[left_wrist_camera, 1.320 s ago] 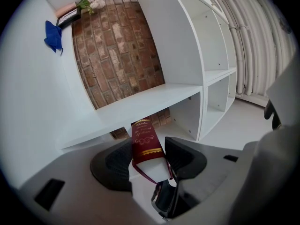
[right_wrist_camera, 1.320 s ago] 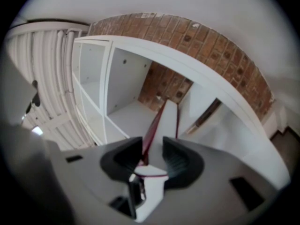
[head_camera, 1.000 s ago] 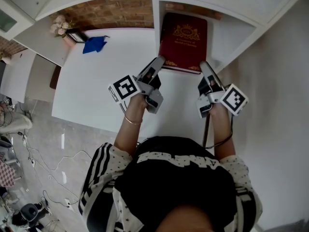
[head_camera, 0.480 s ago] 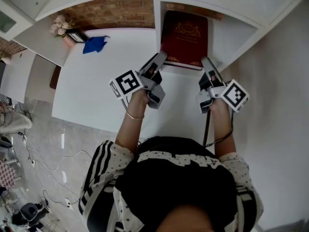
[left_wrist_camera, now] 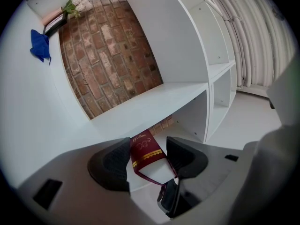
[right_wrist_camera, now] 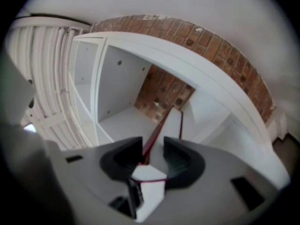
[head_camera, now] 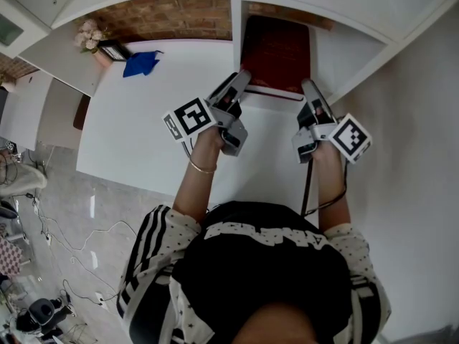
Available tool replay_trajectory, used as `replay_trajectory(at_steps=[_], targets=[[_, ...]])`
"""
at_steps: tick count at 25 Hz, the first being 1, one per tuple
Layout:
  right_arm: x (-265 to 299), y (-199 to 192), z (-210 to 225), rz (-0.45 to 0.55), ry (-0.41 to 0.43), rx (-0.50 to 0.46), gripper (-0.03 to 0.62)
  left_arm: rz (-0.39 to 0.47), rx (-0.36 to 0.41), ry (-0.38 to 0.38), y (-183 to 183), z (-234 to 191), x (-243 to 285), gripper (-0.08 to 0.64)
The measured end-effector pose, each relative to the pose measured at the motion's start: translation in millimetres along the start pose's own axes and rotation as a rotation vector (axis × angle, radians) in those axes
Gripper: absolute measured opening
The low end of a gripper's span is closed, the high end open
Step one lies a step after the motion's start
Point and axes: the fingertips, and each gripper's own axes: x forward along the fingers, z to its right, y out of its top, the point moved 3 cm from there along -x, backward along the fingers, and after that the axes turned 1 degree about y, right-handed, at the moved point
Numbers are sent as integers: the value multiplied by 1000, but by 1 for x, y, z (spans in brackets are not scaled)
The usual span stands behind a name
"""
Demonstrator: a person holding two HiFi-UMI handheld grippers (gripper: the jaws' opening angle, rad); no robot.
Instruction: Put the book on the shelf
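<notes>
The dark red book [head_camera: 277,54] lies flat, most of it inside the white shelf compartment [head_camera: 344,45]. My left gripper [head_camera: 240,84] is at its near left corner. In the left gripper view the gold-printed spine [left_wrist_camera: 144,154] sits between the pads of that gripper [left_wrist_camera: 147,161]; its jaws have just been opening, and a gap shows on the right side. My right gripper [head_camera: 310,92] holds the near right corner. In the right gripper view the gripper [right_wrist_camera: 152,161] is shut on the red cover and white page block [right_wrist_camera: 149,175].
A white table [head_camera: 158,120] runs under the shelf. A blue cloth [head_camera: 140,64], a small frame [head_camera: 113,51] and flowers [head_camera: 87,38] sit at its far left by the brick wall [head_camera: 172,16]. A divider wall [head_camera: 236,20] bounds the compartment on the left.
The book has slid further into the compartment, and both grippers have followed it forward. Shadow now hides its gold crest. The left jaws stand wider.
</notes>
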Motion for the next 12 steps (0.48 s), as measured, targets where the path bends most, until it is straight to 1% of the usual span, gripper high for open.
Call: replay_trajectory(at_steps=[2, 6, 12], targets=[[1, 0, 1, 2, -10, 8, 147, 4, 8, 5, 1, 0, 1, 259], [6, 2, -1, 9, 6, 6, 147, 21, 23, 19, 3, -1, 3, 262], [7, 2, -1, 15, 3, 33, 147, 25, 31, 30, 4, -4, 2, 287]])
